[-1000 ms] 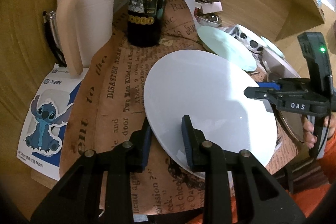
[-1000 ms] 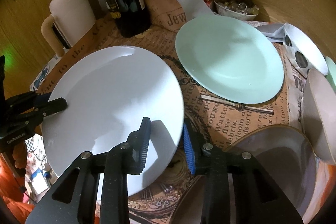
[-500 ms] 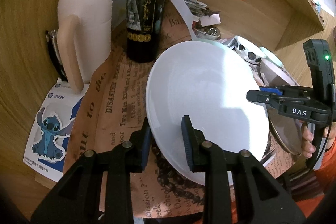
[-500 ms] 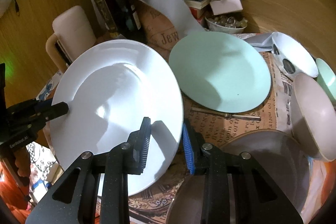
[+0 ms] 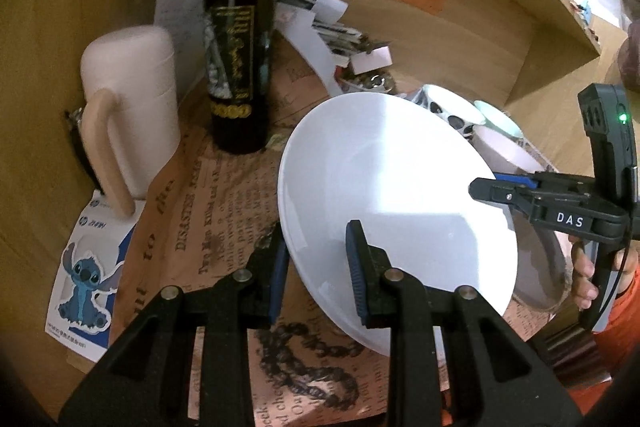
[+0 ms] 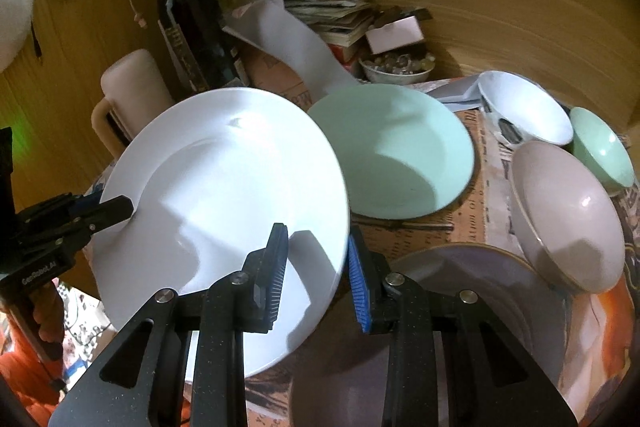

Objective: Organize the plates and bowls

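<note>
Gripping opposite rim edges, the left gripper (image 5: 316,263) and right gripper (image 6: 316,267) hold one white plate (image 6: 224,187) tilted above the table, face toward the right wrist camera. Counted: one mint plate (image 6: 396,151), one grey plate (image 6: 472,339), three bowls.

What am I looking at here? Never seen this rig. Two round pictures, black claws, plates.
No robot: a person holds a two-finger gripper in each hand, each with a fisheye camera looking along its fingers. One picture is from the left gripper, the other from the right gripper. Each shows the other one off to the side.

Both are shut on opposite edges of the same white plate, which is held tilted above a newspaper-print table cover.

Also there: a mint plate, a grey plate, a grey bowl, a small mint bowl, a white bowl, a dark wine bottle and a cream jug.
</note>
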